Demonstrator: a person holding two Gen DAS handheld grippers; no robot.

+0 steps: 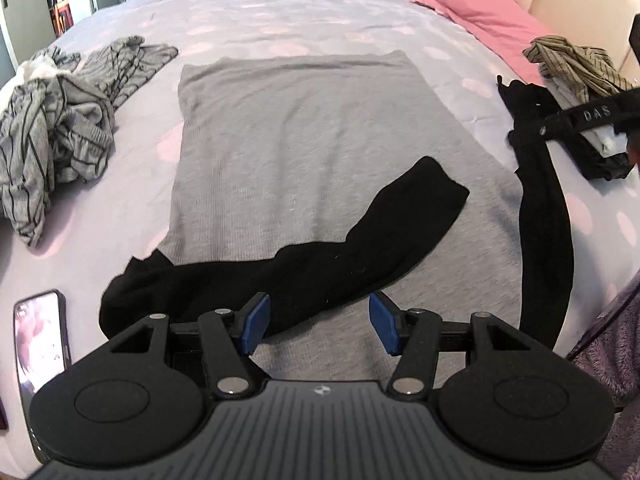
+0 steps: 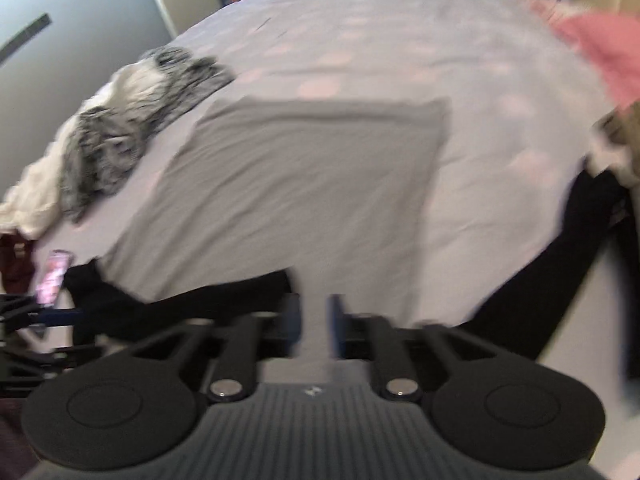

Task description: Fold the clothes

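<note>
Left wrist view. Nearest the lens, the left gripper is shown with its blue pads standing wide apart and nothing between them. Just beyond the pads a black sleeve is laid across the near end of a grey garment, which is spread flat on the bed. The sleeve's long axis runs from near left to far right, its cuff end lying toward the far right. A second black sleeve is seen at the right, running near to far over the bedcover, beside the grey garment and apart from it. A crumpled striped pile lies at the left, a phone at the near left, and a small heap of clothes at the far right. Of the two hands, the left is judged the nearer to the crossed sleeve.

Right wrist view. The picture is smeared by motion. The right gripper is seen with a narrow gap between its pads, through which only cloth beyond is visible; nothing is gripped. The black sleeve lies to the near left of it, the second sleeve to the right, and the grey garment ahead. The left gripper is cut off at the left edge. Whether the black pieces belong to one garment lying under the grey one cannot be told, since their near ends are hidden behind the gripper bodies.
</note>
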